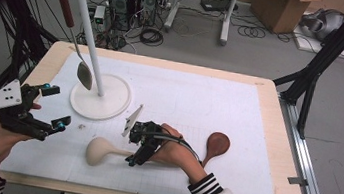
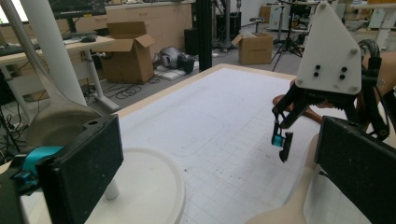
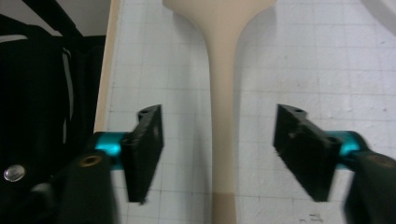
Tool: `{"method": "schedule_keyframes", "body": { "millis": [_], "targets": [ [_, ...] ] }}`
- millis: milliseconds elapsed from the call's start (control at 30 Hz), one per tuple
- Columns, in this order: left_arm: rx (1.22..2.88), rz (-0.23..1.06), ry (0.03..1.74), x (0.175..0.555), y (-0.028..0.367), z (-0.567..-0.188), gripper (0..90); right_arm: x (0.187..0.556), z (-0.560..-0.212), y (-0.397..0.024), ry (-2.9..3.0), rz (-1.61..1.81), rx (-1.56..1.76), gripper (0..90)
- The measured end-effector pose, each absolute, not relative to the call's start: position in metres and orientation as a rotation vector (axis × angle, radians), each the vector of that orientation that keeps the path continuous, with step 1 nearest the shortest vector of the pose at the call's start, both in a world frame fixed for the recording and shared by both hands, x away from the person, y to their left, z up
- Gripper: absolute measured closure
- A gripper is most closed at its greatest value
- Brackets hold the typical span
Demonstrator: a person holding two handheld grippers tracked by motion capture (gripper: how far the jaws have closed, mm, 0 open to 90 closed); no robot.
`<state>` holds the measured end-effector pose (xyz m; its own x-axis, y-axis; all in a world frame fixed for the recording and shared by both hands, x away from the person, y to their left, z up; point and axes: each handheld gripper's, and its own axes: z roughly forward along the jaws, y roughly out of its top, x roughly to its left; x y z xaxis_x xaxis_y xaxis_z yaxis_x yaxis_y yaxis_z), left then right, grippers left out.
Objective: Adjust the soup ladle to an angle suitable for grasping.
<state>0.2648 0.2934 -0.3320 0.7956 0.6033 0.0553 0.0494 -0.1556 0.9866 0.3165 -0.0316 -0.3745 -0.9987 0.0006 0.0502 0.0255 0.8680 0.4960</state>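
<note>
High view: white mat [image 1: 199, 105] covers the table [image 1: 275, 141]. Right gripper [image 1: 138, 152] sits low over the handle of a beige spatula [image 1: 102, 151] at 6 o'clock on the mat, jaws spread wide with the handle between them, not touching. Left gripper [image 1: 55, 108] hovers at 8 o'clock, jaws apart, holding nothing. White stand [image 1: 100, 98] at 10 o'clock with a metal spoon [image 1: 84, 73] hanging from it. Brown wooden spoon [image 1: 215, 145] lies at 4 o'clock, just beside the right hand [image 1: 173, 150].
</note>
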Motion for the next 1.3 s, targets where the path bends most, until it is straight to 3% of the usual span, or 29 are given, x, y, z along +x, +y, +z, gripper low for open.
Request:
{"method": "schedule_keyframes", "body": {
  "millis": [133,167,600,1300],
  "targets": [
    [1.685,0.521,0.524,0.266,0.292,-0.333,1.7,0.315,-0.371,-0.035,-2.996,-0.923,-0.036,1.7],
    [1.689,0.519,0.525,0.266,0.292,-0.334,1.7,0.314,-0.37,-0.036,-3.001,-0.947,-0.038,0.3],
    [1.761,0.497,0.504,0.271,0.281,-0.326,1.7,0.313,-0.354,-0.067,-2.959,-1.164,-0.081,0.3],
    [2.043,0.453,0.408,0.293,0.223,-0.306,1.7,0.308,-0.332,-0.163,-2.844,-1.7,-0.234,0.3]
  ]
}}
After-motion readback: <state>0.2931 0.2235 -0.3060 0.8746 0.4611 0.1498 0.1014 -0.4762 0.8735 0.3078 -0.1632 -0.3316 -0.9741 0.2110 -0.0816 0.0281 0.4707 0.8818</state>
